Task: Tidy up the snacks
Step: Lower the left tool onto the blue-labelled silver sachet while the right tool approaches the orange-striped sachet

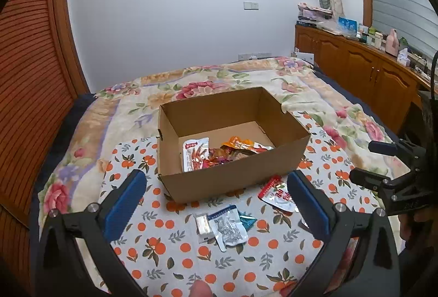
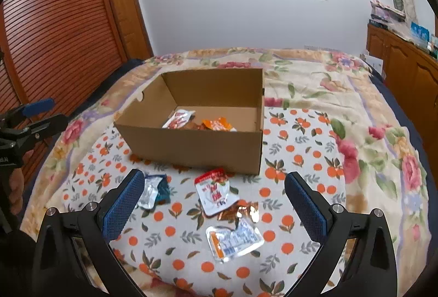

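- Snacks lie in two places: several packets sit inside the cardboard box [image 1: 232, 160], and a handful lie loose on the orange-print cloth [image 1: 164, 247] in front of it.
- Left tongs [image 1: 216, 204] stand spread wide with nothing between the blue pads [image 1: 124, 205]; they hover above the cloth, just short of the box's near wall.
- Below the left tongs lie a silver-and-blue packet [image 1: 228, 228], a small white packet [image 1: 202, 224] touching its left edge, and a teal packet [image 1: 246, 220] tucked under its right side.
- Right tongs [image 2: 215, 204] are likewise spread wide and grip nothing, hanging over the loose packets.
- Between the right tongs' fingers the red-and-white packet [image 2: 216, 193] lies nearest the box, a shiny copper wrapper [image 2: 241, 210] overlaps its lower right corner, and a clear packet with orange and blue print [image 2: 232, 241] sits closer to the camera.
- Inside the box, a white-and-red packet [image 1: 194, 154] leans at the left, beside an orange packet [image 1: 238, 145].
- Box and cloth rest on a bed covered by a floral blanket [image 2: 356, 94].
- Wooden cabinets [image 1: 356, 58] line the wall to the right, and a slatted wooden door [image 2: 54, 37] stands to the left.
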`<state>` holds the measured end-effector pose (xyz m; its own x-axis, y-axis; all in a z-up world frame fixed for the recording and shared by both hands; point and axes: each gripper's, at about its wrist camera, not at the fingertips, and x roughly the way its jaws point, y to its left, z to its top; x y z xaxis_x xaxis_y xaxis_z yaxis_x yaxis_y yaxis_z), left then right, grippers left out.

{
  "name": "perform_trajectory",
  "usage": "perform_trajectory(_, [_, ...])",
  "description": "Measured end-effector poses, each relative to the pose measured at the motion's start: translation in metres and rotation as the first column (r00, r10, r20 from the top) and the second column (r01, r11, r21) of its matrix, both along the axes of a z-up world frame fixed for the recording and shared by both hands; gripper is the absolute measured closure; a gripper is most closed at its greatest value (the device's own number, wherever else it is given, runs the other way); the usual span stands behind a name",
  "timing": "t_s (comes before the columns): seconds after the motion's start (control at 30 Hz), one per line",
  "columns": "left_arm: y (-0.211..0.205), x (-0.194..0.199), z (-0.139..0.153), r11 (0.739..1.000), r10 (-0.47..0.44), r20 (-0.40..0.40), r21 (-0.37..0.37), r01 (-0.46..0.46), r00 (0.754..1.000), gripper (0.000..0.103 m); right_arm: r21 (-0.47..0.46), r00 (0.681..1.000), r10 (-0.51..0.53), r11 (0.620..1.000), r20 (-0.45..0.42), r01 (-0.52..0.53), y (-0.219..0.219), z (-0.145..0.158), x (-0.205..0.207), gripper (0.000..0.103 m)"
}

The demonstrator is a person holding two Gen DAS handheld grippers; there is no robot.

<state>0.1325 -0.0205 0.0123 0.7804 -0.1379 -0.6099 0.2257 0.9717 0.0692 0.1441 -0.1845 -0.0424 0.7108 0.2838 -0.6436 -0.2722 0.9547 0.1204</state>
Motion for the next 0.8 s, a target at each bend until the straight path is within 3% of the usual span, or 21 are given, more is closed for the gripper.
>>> perform_trajectory(0.2, [-0.009,-0.008,-0.013,0.999,-0.037,-0.04,0.013,0.038,0.999,0.0,0.012,0.999,-0.008,1.0,-0.035,0.008,-0.002,-0.017,-0.01,0.0])
perform_trajectory(0.4, [-0.009,-0.005,-0.036,0.999,-0.044,-0.111,-0.024,0.042,0.993,0.0,0.016,0.997,-0.009,1.0,-0.072,0.011,-0.004,-0.036,-0.011,0.0])
perform_trajectory(0.8, [-0.001,0.02,-0.092,0.995,-0.059,-0.271,-0.093,0.035,0.961,0.004,0.006,0.988,0.007,1.0,-0.155,-0.006,-0.001,-0.073,-0.011,0.0])
